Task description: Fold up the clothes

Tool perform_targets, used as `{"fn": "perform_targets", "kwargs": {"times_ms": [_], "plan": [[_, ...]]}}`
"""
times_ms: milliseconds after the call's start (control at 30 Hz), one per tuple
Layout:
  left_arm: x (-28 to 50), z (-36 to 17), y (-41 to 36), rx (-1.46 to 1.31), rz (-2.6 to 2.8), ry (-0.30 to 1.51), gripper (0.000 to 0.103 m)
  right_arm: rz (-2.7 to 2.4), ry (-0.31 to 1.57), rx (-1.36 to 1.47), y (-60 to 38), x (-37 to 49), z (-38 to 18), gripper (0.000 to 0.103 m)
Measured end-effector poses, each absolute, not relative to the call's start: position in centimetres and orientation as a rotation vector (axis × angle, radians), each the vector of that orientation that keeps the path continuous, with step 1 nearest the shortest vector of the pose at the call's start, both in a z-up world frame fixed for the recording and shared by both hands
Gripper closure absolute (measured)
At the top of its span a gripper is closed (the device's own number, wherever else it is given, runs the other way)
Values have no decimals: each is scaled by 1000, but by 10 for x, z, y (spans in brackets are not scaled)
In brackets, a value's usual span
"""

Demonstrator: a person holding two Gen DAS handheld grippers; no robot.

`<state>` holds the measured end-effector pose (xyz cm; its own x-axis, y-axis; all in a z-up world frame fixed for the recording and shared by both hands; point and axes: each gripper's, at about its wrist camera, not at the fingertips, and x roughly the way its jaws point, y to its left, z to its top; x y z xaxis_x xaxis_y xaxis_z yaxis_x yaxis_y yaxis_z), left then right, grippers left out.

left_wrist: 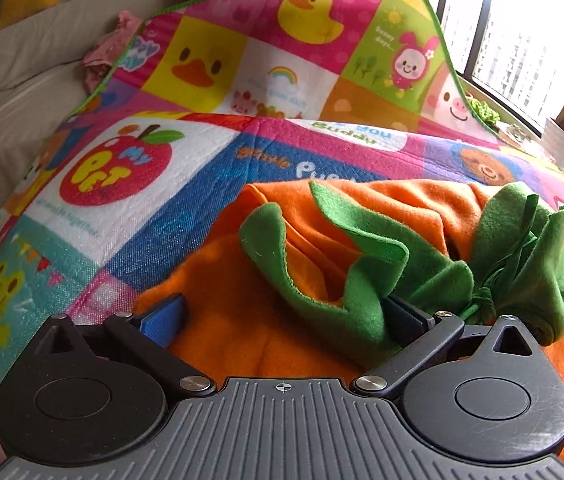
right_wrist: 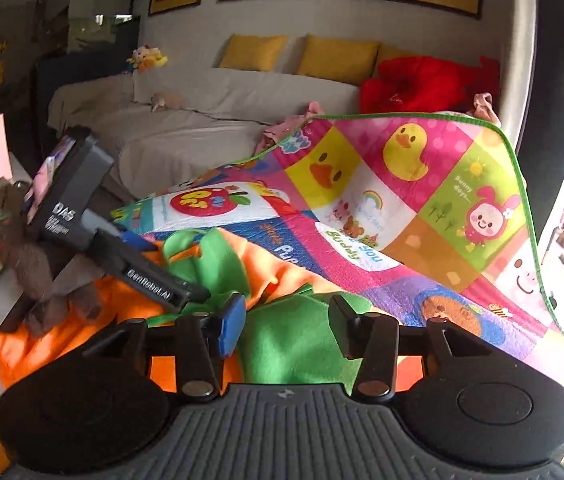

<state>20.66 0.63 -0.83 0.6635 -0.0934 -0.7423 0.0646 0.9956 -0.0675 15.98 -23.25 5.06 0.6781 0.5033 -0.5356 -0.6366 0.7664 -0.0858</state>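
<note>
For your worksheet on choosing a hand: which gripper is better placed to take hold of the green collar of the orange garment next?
Probably the right gripper: its open fingers straddle the green collar. The left gripper is open over plain orange garment, the collar beside one finger.

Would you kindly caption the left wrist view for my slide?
Open left gripper poised over a crumpled orange-and-green fleece garment on a cartoon play mat.

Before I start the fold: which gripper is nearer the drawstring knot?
Left. The left gripper is open over the orange garment, the knot beside its right finger. The right gripper is over green fabric; no knot shows there.
</note>
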Motion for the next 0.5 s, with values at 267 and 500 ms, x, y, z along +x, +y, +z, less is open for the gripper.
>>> {"fn": "perform_targets", "kwargs": {"times_ms": [267, 500], "plan": [[209, -16, 14, -94, -118, 871, 0, 598, 661, -192, -223, 206, 0, 50], [205, -6, 18, -117, -155, 845, 0, 581, 708, -177, -226, 213, -25, 47]]}}
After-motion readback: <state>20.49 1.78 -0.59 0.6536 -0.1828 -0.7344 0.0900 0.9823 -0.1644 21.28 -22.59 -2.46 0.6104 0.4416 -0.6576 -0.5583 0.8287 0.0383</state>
